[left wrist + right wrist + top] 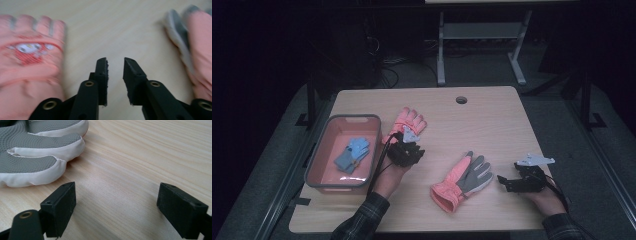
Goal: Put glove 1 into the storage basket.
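Wooden bench (pixel 492 107), largest thing in the high view, carrying everything. Pink bin (pixel 323 148) at the left edge, a small blue glove (pixel 352 153) lying inside it. Two pink gloves out on the wood.

Palm-up glove (pixel 462 181) mid-bench, grey palm showing, cuff toward the person, fingers pointing away and slightly right; long axis diagonal. Back-up glove (pixel 409 120) farther off, just right of the bin, partly under the left tongs.

Right tongs (pixel 503 181) resting low on the bench just right of the palm-up glove, jaws spread wide, nothing between them. In the right gripper view, grey-and-white glove fingers (pixel 32 157) lying ahead and left of the left jaw, near but apart from it. Left tongs (pixel 409 150) between the two gloves, jaws slightly apart, empty; in the left gripper view, blurred, back-up glove (pixel 30 62) at left, palm-up glove (pixel 197 47) at right, bare wood straight ahead.

Probably sorting gloves into the bin. Key relation: back-up glove closest to left tongs, off to their left, needing a turn that way; palm-up glove nearer the right tongs, reached by sliding left across its fingers.
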Action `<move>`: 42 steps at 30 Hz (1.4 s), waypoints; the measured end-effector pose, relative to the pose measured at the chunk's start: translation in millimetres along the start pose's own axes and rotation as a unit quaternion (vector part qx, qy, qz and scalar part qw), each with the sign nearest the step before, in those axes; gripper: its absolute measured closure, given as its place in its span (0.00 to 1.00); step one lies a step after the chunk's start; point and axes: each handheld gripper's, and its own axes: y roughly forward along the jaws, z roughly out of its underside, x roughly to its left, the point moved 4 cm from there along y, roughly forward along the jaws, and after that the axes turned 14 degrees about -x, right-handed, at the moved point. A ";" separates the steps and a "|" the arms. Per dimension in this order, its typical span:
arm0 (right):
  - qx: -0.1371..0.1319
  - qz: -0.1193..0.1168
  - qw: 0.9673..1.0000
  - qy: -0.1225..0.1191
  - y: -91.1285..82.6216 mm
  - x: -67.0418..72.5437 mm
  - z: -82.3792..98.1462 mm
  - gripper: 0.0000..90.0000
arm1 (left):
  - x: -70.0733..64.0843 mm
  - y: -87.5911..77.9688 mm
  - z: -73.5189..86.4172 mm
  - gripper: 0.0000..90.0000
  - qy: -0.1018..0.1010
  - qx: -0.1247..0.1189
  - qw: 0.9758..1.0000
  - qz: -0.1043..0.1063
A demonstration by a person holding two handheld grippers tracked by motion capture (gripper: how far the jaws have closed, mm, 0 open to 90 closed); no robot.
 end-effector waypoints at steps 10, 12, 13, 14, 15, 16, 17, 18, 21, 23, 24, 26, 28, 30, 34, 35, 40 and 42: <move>-0.001 -0.004 1.000 -0.002 0.2 0.4 -0.2 0.17 | 40.7 34.5 -13.4 0.67 -0.008 0.032 0.998 -0.049; -0.001 -0.005 1.000 -0.002 0.2 0.4 -0.2 0.17 | 45.7 41.9 -11.9 0.66 -0.019 0.036 0.997 -0.060; -0.001 -0.005 1.000 -0.002 0.2 0.5 -0.2 0.17 | 48.2 45.0 -10.7 0.65 -0.019 0.041 0.997 -0.064; -0.001 -0.005 1.000 -0.003 0.2 0.5 -0.2 0.17 | 51.2 47.7 -9.0 0.65 -0.014 0.048 0.996 -0.069; -0.001 -0.006 1.000 -0.003 0.3 0.6 -0.2 0.17 | 53.1 51.0 -7.0 0.65 -0.016 0.051 0.996 -0.076; -0.001 -0.007 1.000 -0.003 0.4 0.7 -0.3 0.17 | 54.5 53.9 -4.7 0.65 -0.016 0.059 0.995 -0.078; -0.002 -0.007 1.000 -0.003 0.6 0.9 -0.3 0.17 | 55.6 56.9 -2.4 0.65 -0.012 0.066 0.994 -0.082; -0.002 -0.008 1.000 -0.004 0.6 1.2 -0.3 0.17 | 56.4 60.5 0.3 0.65 -0.005 0.072 0.993 -0.089; -0.001 -0.009 1.000 -0.004 0.6 1.6 -0.4 0.17 | 56.9 68.3 5.6 0.65 -0.001 0.088 0.991 -0.100; -0.002 -0.009 1.000 -0.003 0.7 1.6 -0.4 0.17 | 56.9 71.1 7.0 0.70 0.014 0.097 0.989 -0.113; -0.001 -0.009 1.000 -0.003 0.6 1.8 -0.4 0.17 | 57.4 71.3 7.2 0.73 0.022 0.104 0.988 -0.115; -0.001 -0.010 1.000 -0.004 0.7 2.0 -0.5 0.17 | 56.4 73.8 7.7 0.78 0.020 0.106 0.987 -0.120; 0.000 -0.010 1.000 -0.003 0.9 2.7 -0.6 0.17 | 56.4 74.3 7.8 0.86 0.022 0.108 0.987 -0.119; -0.001 -0.011 1.000 -0.003 1.0 3.1 -0.6 0.17 | 57.3 74.2 7.9 0.92 0.013 0.107 0.987 -0.116; -0.001 -0.011 1.000 -0.002 0.8 2.9 -0.6 0.17 | 57.9 69.9 4.1 0.96 -0.001 0.101 0.989 -0.110; 0.000 -0.011 1.000 -0.001 0.7 3.0 -0.7 0.17 | 56.9 68.2 2.8 0.96 -0.003 0.099 0.990 -0.104; -0.001 -0.012 1.000 -0.001 1.1 2.8 -0.8 0.18 | 45.2 57.5 -6.2 0.97 -0.011 0.078 0.995 -0.065; -0.001 -0.012 1.000 -0.001 1.1 2.8 -0.8 0.18 | 35.8 53.5 -9.4 0.97 -0.019 0.065 0.997 -0.042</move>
